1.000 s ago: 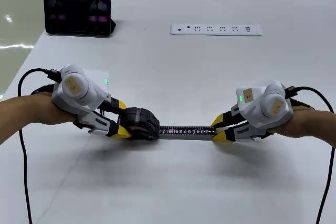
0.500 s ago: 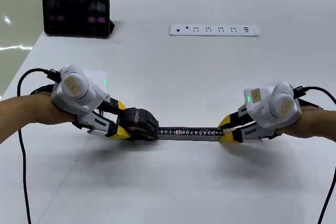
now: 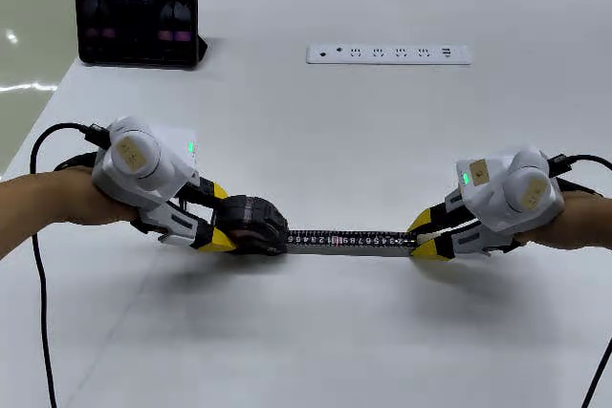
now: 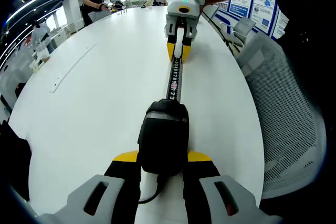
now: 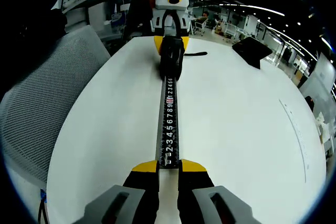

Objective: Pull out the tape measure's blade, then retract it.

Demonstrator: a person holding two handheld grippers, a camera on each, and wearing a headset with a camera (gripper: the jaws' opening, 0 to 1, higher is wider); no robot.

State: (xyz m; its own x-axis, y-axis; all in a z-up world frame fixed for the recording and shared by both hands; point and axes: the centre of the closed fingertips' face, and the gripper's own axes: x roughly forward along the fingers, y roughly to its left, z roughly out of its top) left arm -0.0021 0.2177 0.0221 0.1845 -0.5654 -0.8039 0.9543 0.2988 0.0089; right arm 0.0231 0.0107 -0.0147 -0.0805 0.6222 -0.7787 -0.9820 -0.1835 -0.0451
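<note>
In the head view, the left gripper (image 3: 222,228) is squeezing the black tape measure case (image 3: 254,225) on the white table (image 3: 316,341). The right gripper (image 3: 427,239) is pinching the far end of the blade (image 3: 349,238), which is lying flat between them. In the left gripper view, the jaws are hugging both sides of the tape measure case (image 4: 164,135). It is looking chunky and hard, so its wide sides are probably the best place to hold. In the right gripper view, the jaws are pressing tight on the blade (image 5: 169,129) at its tip. The blade is looking thin, springy and slick, so a loose pinch could be letting it snap back.
</note>
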